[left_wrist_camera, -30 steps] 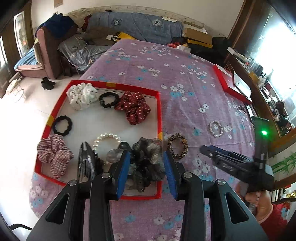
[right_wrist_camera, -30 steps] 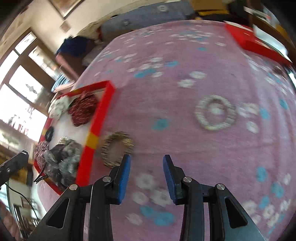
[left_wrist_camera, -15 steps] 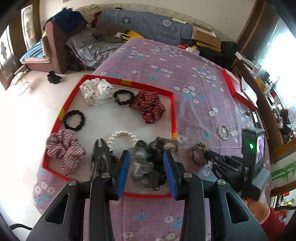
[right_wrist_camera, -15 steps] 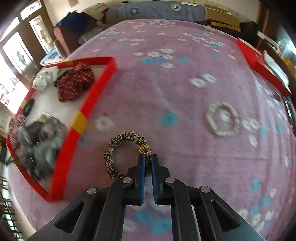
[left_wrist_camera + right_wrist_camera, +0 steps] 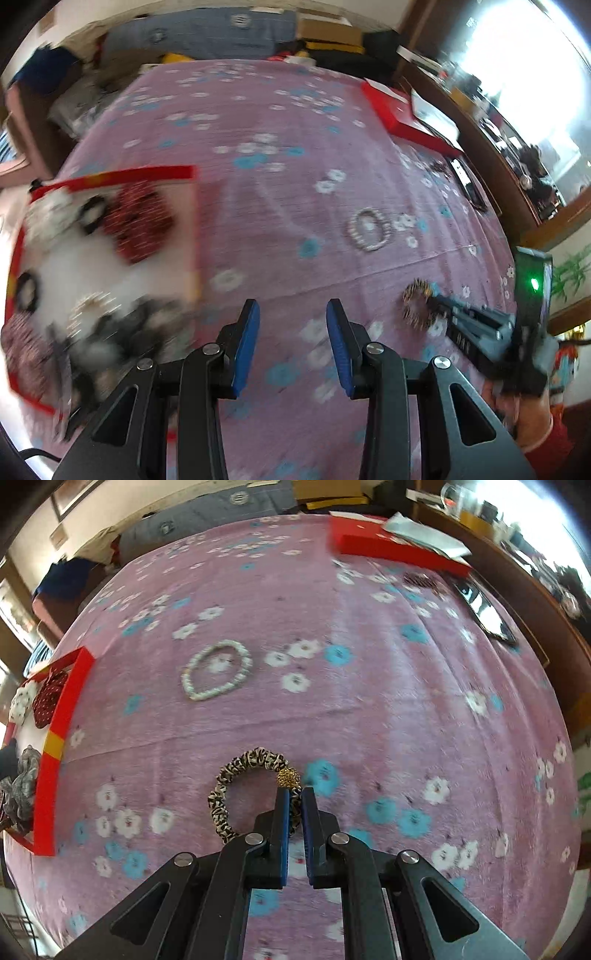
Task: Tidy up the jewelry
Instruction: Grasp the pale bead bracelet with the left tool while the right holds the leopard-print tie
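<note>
My right gripper [image 5: 294,798] is shut on a leopard-print hair tie [image 5: 236,780] with a gold bead, held over the pink flowered cloth; it also shows in the left wrist view [image 5: 416,302]. My left gripper [image 5: 291,325] is open and empty above the cloth, right of the red-rimmed tray [image 5: 194,229]. A pearl bracelet [image 5: 217,669] lies on the cloth ahead, also visible in the left wrist view [image 5: 368,229]. The tray [image 5: 59,716] holds a red scrunchie [image 5: 140,221], a white scrunchie [image 5: 48,218], black ties and a grey scrunchie [image 5: 22,782].
A red box [image 5: 391,546] with papers sits at the far right of the table. A dark phone [image 5: 487,616] lies near the right edge. A sofa [image 5: 221,29] and boxes stand beyond the table.
My left gripper has swung right, away from the tray and the grey scrunchie, out over the cloth. My right gripper closed on the leopard hair tie and has carried it right, away from the tray.
</note>
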The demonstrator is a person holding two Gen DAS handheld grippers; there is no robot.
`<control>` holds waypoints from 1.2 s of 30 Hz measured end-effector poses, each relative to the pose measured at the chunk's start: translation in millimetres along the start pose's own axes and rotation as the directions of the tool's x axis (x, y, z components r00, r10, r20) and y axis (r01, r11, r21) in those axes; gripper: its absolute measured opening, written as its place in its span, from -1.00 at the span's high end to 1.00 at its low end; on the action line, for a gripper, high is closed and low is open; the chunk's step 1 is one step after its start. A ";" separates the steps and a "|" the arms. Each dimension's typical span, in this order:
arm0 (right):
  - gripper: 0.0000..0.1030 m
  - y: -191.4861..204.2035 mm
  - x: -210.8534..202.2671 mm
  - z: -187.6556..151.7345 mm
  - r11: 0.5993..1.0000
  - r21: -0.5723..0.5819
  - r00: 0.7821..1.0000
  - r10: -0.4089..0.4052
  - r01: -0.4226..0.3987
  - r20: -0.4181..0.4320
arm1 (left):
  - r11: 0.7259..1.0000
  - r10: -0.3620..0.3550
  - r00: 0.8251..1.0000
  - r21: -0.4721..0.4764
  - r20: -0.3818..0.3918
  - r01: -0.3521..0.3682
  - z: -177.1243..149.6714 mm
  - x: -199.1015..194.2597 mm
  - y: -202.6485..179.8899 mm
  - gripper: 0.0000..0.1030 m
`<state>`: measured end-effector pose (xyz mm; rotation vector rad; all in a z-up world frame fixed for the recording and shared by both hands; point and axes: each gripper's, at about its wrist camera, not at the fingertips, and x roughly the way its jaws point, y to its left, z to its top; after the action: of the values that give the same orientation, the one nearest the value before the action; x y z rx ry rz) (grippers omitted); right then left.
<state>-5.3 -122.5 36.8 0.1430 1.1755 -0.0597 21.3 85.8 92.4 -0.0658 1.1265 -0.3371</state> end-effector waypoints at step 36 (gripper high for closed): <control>0.90 -13.0 -38.9 -11.3 0.970 -0.055 0.966 0.241 -0.237 0.091 | 0.999 -0.052 0.995 -0.008 0.082 0.052 33.8 35.2 -67.5 0.91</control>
<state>-32.2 -134.9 67.5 0.2396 1.0548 0.1702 49.4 7.4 91.2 -0.1169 1.0471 -0.3720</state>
